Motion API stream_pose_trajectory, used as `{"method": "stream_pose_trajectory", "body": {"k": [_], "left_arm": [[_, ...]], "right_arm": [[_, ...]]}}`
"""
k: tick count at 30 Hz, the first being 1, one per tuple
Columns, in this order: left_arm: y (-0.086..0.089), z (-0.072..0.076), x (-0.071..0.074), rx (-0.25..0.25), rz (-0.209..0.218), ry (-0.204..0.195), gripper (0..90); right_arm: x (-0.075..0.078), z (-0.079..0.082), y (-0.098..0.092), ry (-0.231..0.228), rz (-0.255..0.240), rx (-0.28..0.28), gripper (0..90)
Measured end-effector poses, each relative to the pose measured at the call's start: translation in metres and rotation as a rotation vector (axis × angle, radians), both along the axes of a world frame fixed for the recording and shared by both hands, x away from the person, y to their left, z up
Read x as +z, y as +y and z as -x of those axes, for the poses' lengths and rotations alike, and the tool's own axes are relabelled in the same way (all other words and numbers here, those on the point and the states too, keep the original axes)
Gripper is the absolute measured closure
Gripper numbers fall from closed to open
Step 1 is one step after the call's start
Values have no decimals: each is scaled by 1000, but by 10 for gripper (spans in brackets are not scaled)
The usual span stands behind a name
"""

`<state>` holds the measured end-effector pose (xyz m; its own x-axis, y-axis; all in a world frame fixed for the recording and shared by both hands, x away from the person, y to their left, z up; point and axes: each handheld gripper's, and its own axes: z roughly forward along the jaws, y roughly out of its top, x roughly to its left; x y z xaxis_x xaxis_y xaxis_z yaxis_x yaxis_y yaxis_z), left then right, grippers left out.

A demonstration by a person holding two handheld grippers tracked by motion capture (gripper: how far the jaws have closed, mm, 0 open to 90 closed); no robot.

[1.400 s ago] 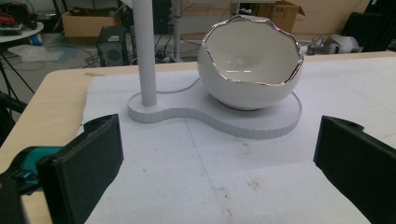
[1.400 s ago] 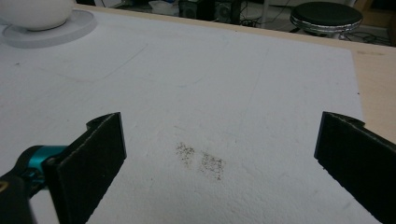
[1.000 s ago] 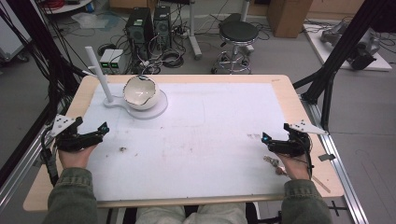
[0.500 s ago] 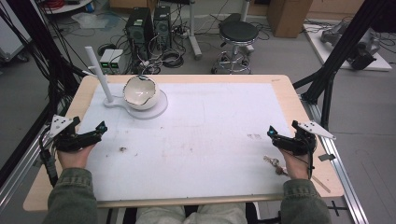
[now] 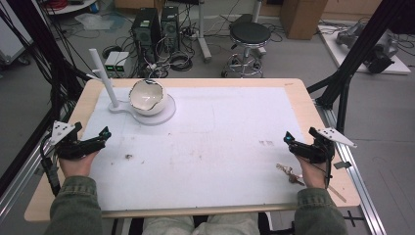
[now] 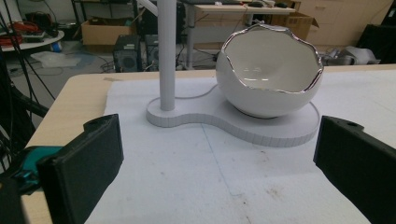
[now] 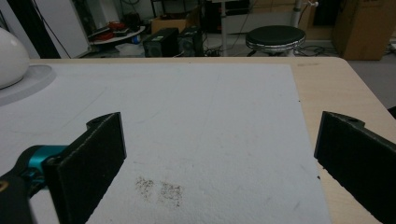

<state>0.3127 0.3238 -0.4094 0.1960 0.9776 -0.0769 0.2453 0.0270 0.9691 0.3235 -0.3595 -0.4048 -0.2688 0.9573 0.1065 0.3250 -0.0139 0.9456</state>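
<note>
From the high view, your left gripper (image 5: 100, 136) rests at the left edge of the white mat (image 5: 210, 142), jaws spread and holding nothing. The egg-shaped bowl (image 5: 148, 97) sits ahead of it on a white stand base (image 5: 169, 113) with an upright post (image 5: 103, 78) beside it. Your right gripper (image 5: 293, 145) lies near the right edge, jaws spread, empty; a small brown scrap (image 5: 288, 174) lies just beside that hand.

In the left gripper view, the bowl (image 6: 271, 74) stands ahead between your wide-apart jaws, nothing in between.

In the right gripper view, bare mat (image 7: 201, 121) with a faint stain (image 7: 159, 187) lies between the open jaws; the bowl (image 7: 11, 58) peeks in at far left.
</note>
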Motion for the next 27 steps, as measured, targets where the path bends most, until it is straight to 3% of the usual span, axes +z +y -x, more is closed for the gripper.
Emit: {"method": "stream_pose_trajectory", "body": {"k": [6,27], "left_arm": [[-1,0,0,8,-19,-2,19],[-1,-1,-1,3,-15,-2,19]], "right_arm": [[0,0,0,4,-4,3,11],[-1,0,-1,14,-4,16,11]]}}
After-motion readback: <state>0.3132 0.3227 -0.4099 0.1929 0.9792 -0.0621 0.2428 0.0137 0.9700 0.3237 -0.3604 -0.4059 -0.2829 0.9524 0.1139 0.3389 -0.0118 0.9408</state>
